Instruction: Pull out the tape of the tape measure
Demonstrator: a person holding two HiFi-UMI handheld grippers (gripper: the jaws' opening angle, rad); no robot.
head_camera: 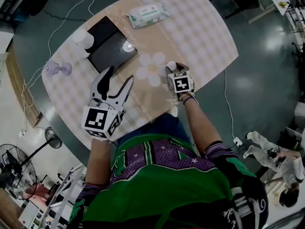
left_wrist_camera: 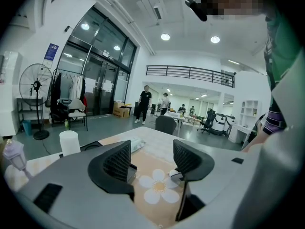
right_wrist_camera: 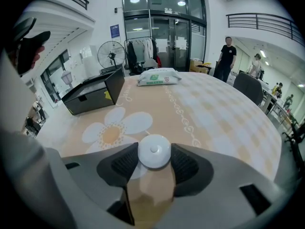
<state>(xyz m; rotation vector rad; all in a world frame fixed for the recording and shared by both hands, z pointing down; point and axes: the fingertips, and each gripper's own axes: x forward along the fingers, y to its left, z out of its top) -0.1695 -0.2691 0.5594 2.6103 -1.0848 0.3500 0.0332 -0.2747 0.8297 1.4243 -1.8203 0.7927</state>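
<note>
The tape measure (head_camera: 170,65) is a small round white disc with a button in its middle, lying on the table beside a white flower print (head_camera: 151,69). My right gripper (head_camera: 173,69) points steeply down over it. In the right gripper view the tape measure (right_wrist_camera: 154,149) sits between the two dark pads (right_wrist_camera: 127,162), which touch its sides; no tape shows outside the case. My left gripper (head_camera: 120,75) hovers to the left of the flower, open and with nothing in it. In the left gripper view my left gripper (left_wrist_camera: 151,151) frames the flower, with the tape measure (left_wrist_camera: 174,174) beyond its right jaw.
A black box (head_camera: 110,43) lies behind the left gripper, with a white cup (head_camera: 83,39) and a clear purple item (head_camera: 57,69) to its left. A pack of wet wipes (head_camera: 147,15) lies at the far side. The table edge (head_camera: 209,78) runs close on the right.
</note>
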